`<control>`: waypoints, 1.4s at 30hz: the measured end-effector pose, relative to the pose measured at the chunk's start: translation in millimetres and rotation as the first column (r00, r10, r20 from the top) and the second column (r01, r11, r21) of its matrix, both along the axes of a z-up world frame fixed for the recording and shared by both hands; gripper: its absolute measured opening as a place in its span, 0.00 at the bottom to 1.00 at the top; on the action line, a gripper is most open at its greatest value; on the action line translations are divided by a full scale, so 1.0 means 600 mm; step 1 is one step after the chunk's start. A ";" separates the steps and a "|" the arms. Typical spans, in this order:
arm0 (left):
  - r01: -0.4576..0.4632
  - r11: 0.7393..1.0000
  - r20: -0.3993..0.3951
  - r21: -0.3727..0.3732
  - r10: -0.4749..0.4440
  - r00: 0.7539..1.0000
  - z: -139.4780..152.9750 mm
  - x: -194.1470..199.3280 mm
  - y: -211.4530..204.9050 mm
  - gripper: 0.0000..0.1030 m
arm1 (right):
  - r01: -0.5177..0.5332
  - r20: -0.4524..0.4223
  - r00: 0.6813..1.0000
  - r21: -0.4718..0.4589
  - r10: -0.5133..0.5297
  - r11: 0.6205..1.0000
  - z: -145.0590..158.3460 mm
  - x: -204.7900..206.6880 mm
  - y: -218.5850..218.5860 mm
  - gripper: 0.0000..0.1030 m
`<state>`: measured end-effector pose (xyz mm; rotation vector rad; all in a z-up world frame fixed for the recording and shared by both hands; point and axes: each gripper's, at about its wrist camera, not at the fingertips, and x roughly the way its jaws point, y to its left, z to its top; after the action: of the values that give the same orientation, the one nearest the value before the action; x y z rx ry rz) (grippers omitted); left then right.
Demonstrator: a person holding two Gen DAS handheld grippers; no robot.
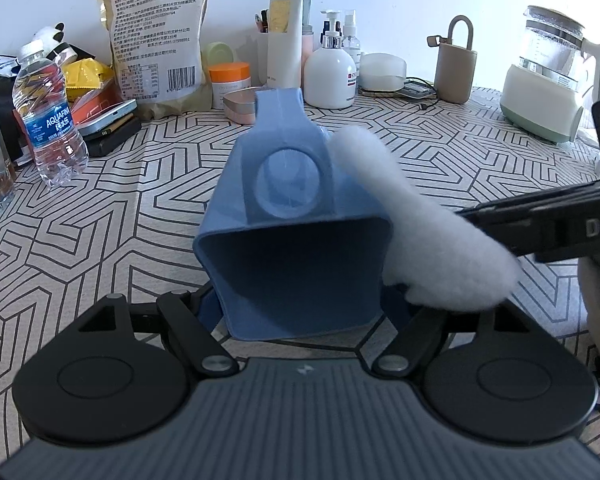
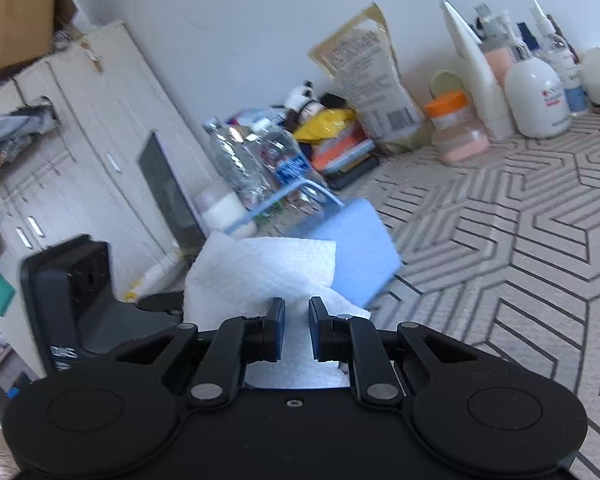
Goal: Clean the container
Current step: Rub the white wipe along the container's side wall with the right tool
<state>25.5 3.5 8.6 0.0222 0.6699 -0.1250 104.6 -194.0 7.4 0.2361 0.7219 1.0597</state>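
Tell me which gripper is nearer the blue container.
Left. The left gripper holds the blue container between its fingers; the right gripper, clamped on a white paper towel, reaches in at the container's side.

A table (image 1: 440,152) covered in a cloth with a black-and-cream geometric line pattern is carrying everything. Along its far edge by the wall a water bottle (image 1: 46,114), a large food bag (image 1: 158,40), an orange-lidded jar (image 1: 230,80), a white pump bottle (image 1: 330,76), a beige flask (image 1: 456,72) and a kettle (image 1: 548,76) are standing. A phone (image 1: 108,118) is lying flat near the water bottle. The middle of the cloth is lying bare around a blue container (image 1: 296,216).
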 end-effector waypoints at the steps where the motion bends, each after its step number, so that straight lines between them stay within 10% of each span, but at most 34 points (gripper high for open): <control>1: 0.000 1.000 0.000 -0.001 0.000 1.000 0.000 0.000 0.000 0.75 | 0.000 -0.002 1.000 -0.002 0.000 1.000 0.000 0.000 0.000 0.17; 42: 0.000 1.000 -0.003 -0.006 0.000 1.000 0.000 0.000 0.005 0.77 | 0.017 -0.053 0.998 -0.024 -0.019 1.000 -0.011 0.019 0.006 0.21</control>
<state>25.6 6.3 8.5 0.0166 0.6724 -0.1272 116.2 -190.3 1.0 0.2511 0.7783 1.0305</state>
